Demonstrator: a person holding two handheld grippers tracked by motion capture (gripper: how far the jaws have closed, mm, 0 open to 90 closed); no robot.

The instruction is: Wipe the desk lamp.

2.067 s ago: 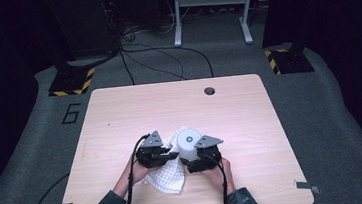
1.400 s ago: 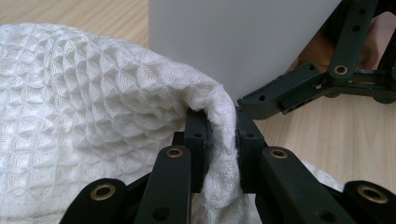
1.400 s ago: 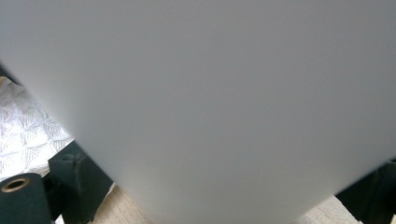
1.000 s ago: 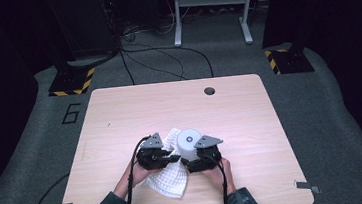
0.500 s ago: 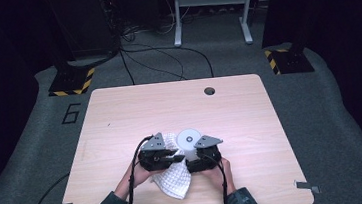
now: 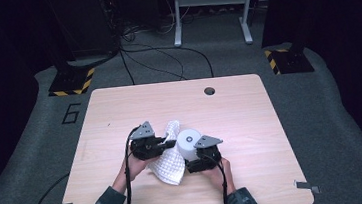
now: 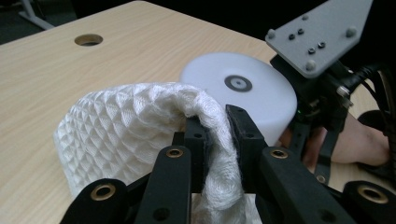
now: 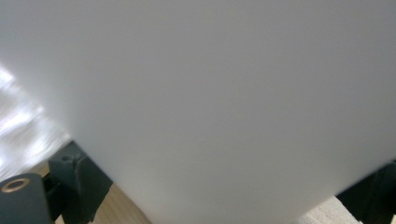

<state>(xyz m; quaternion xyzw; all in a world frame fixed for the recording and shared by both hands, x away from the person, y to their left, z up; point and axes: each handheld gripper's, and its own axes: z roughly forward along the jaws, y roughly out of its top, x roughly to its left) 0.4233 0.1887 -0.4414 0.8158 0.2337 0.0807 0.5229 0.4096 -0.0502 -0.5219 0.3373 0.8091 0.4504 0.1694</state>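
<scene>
On the pale wood-grain table (image 6: 249, 105), smooth and rectangular with rounded corners and one round cable hole (image 6: 209, 90) near its far edge, two things lie together at the near middle: one white cloth with a raised waffle weave (image 6: 170, 159) and one squat white cylinder, matte and smooth, with a small dark ring mark at the centre of its flat top (image 6: 188, 140).

The cloth is soft and bunched, its honeycomb cells plain in the left gripper view (image 7: 126, 135), where it arches up in a rounded fold off the table. In the high view it runs from just left of the cylinder down toward the near edge, touching the cylinder's left side.

The left gripper (image 6: 169, 144), black with a grey three-cornered plate on top, has its two jaws nearly together, pinched on a gathered ridge of the cloth; the fabric is squeezed between the pads (image 7: 198, 135) and spills over them.

The right gripper (image 6: 194, 161), likewise black with a grey plate, sits at the cylinder's near right side. In the right gripper view the cylinder's blurred white wall (image 8: 210, 102) stands close between the two jaws, one at each bottom corner, spread wide around it; whether the pads press on it I cannot tell

Two hands, two grippers, one cloth, one cylinder
</scene>
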